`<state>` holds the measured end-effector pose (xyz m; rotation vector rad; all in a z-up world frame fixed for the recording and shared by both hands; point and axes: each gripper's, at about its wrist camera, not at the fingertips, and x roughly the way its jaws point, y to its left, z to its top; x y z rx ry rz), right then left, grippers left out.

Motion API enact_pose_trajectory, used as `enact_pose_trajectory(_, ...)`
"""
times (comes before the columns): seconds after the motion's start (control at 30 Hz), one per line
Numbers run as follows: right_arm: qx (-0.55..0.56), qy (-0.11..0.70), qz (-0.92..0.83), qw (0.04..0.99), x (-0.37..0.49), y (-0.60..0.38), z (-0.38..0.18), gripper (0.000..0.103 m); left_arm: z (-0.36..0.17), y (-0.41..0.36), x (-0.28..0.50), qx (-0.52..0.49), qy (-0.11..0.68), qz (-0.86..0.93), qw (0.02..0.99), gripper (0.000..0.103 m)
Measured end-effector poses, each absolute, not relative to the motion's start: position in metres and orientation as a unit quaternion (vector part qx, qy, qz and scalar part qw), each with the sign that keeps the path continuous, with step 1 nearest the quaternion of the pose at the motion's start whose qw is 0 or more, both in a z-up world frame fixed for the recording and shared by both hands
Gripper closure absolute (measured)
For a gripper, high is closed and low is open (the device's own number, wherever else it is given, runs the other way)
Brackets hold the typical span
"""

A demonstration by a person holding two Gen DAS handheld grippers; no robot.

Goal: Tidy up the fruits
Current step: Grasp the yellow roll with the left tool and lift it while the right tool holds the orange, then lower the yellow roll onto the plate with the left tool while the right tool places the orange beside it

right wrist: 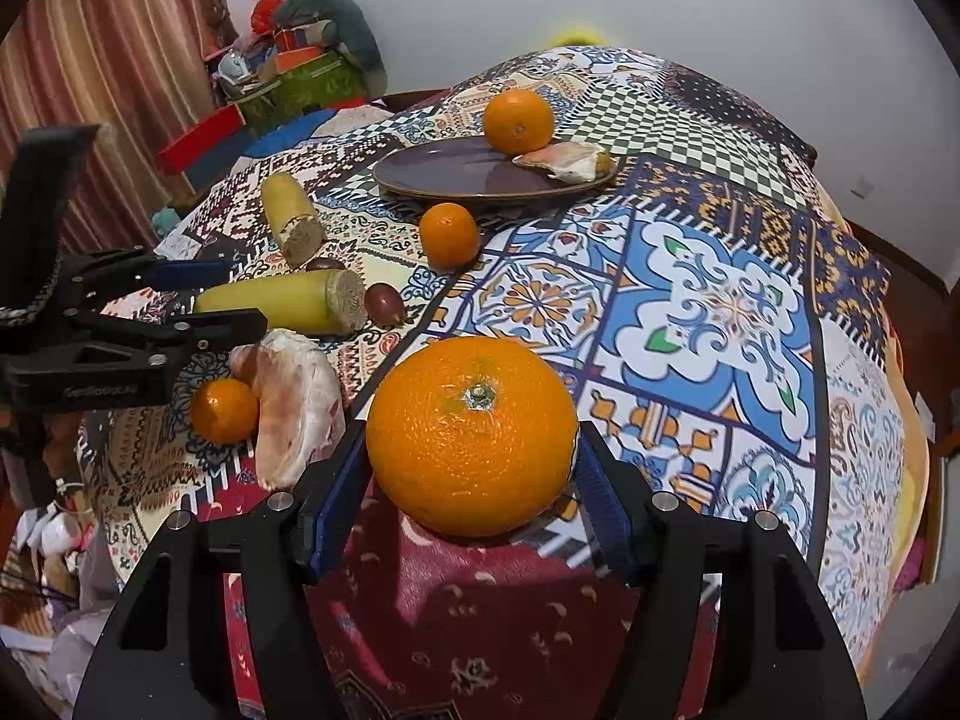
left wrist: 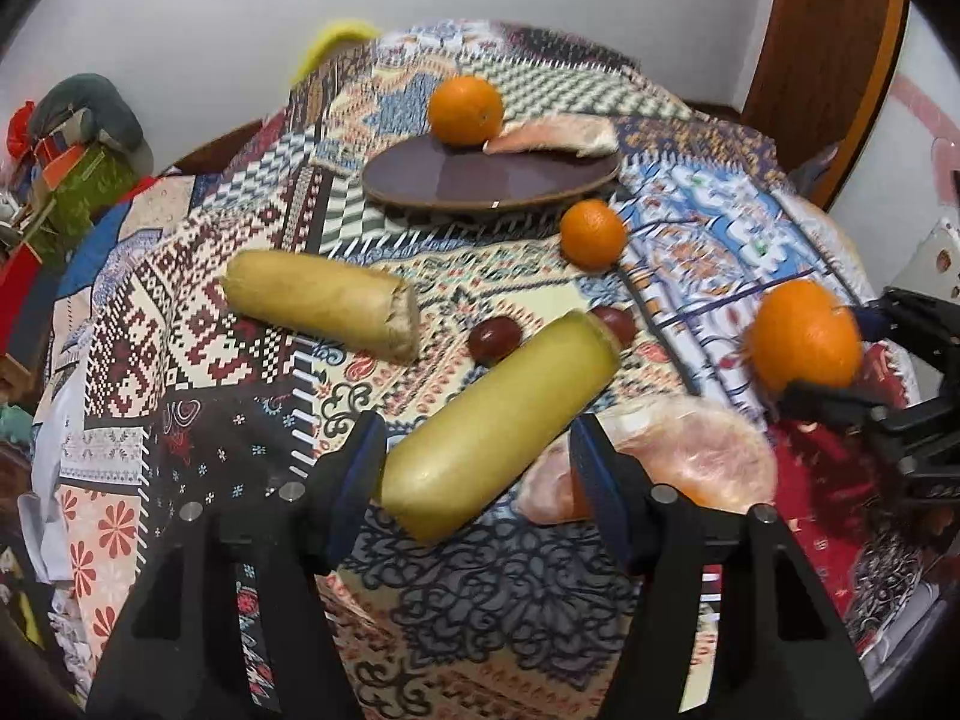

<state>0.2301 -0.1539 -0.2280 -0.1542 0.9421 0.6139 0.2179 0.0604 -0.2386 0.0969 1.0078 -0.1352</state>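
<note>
Right tongs (right wrist: 474, 480) closed around a large orange (right wrist: 472, 433), both blue pads pressed on its sides, stem end facing up, held just above the patterned cloth (right wrist: 720, 312) covering the bench. Left tongs (left wrist: 480, 468) spread wide around the near end of a long yellow-green stalk piece (left wrist: 501, 426); one pad touching or nearly touching it, the other apart, so no firm hold visible. Taking the dark oval plate (right wrist: 456, 174) at the far side of the bench as landmark: on its far rim, a medium orange (right wrist: 518, 121) with a pale pink fruit segment (right wrist: 567, 161) beside it; just in front of the plate, a small orange (right wrist: 449, 235); nearer and to the left of the plate, a second stalk piece (right wrist: 291, 219) lying apart from the first; between the stalks, two dark red round fruits (left wrist: 494, 340), one partly hidden. Well in front of the plate, a large pink fruit wedge (right wrist: 294, 402) touching another small orange (right wrist: 224, 410), just beside the left tongs.
</note>
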Motion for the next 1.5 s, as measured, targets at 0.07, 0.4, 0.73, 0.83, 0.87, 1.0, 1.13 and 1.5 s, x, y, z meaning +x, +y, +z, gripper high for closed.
enact_pose_trajectory(0.07,-0.068,0.447,0.288,0.844,0.231,-0.157,-0.228,0.04,-0.242,0.066,0.226,0.039,0.492,-0.066,0.867,0.04)
enact_pose_trajectory(0.4,-0.057,0.445,0.275,0.851,0.235,-0.165,-0.226,0.04,-0.237,0.077,0.219,-0.016,0.486,-0.081,0.87,0.058)
enact_pose_trajectory(0.73,-0.05,0.429,0.281,0.857,0.22,-0.168,-0.211,0.04,-0.226,0.08,0.188,-0.015,0.485,-0.072,0.871,0.077)
enact_pose_trajectory(0.83,-0.051,0.428,0.282,0.857,0.218,-0.17,-0.21,0.04,-0.228,0.076,0.195,0.003,0.491,-0.077,0.868,0.074)
enact_pose_trajectory(0.87,-0.052,0.429,0.281,0.857,0.217,-0.17,-0.21,0.04,-0.229,0.074,0.199,0.01,0.496,-0.081,0.865,0.069)
enact_pose_trajectory(1.0,-0.05,0.436,0.277,0.855,0.222,-0.173,-0.215,0.04,-0.239,0.061,0.221,0.039,0.522,-0.09,0.848,0.062)
enact_pose_trajectory(1.13,-0.048,0.441,0.272,0.854,0.228,-0.175,-0.219,0.04,-0.241,0.054,0.244,0.037,0.528,-0.107,0.841,0.062)
enact_pose_trajectory(1.5,-0.041,0.449,0.266,0.852,0.249,-0.18,-0.229,0.04,-0.252,0.042,0.256,0.054,0.522,-0.089,0.846,0.062)
